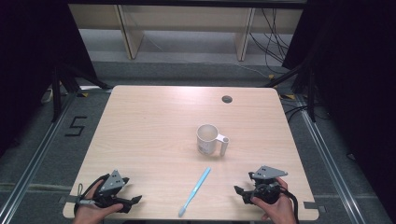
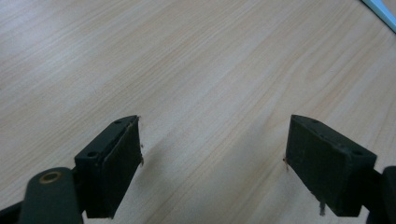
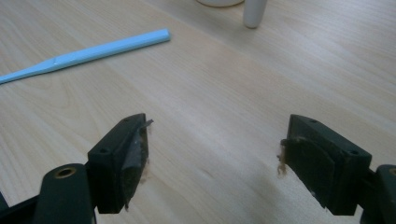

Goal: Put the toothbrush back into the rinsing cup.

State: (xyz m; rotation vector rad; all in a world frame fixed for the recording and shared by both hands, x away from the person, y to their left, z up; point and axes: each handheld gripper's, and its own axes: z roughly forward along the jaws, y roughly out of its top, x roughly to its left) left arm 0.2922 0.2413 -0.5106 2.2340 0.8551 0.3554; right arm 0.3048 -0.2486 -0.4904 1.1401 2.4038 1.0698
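The right hand-held gripper (image 1: 243,192) rests near the table's (image 1: 154,121) front edge, jaws spread and empty. The blue toothbrush (image 1: 195,191) lies between it and the equally spread left hand-held gripper (image 1: 133,201), touching neither.

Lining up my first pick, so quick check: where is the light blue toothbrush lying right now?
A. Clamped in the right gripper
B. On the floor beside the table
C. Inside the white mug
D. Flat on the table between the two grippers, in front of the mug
D: the toothbrush lies flat on the table, apart from the mug, between the open left gripper and right gripper.
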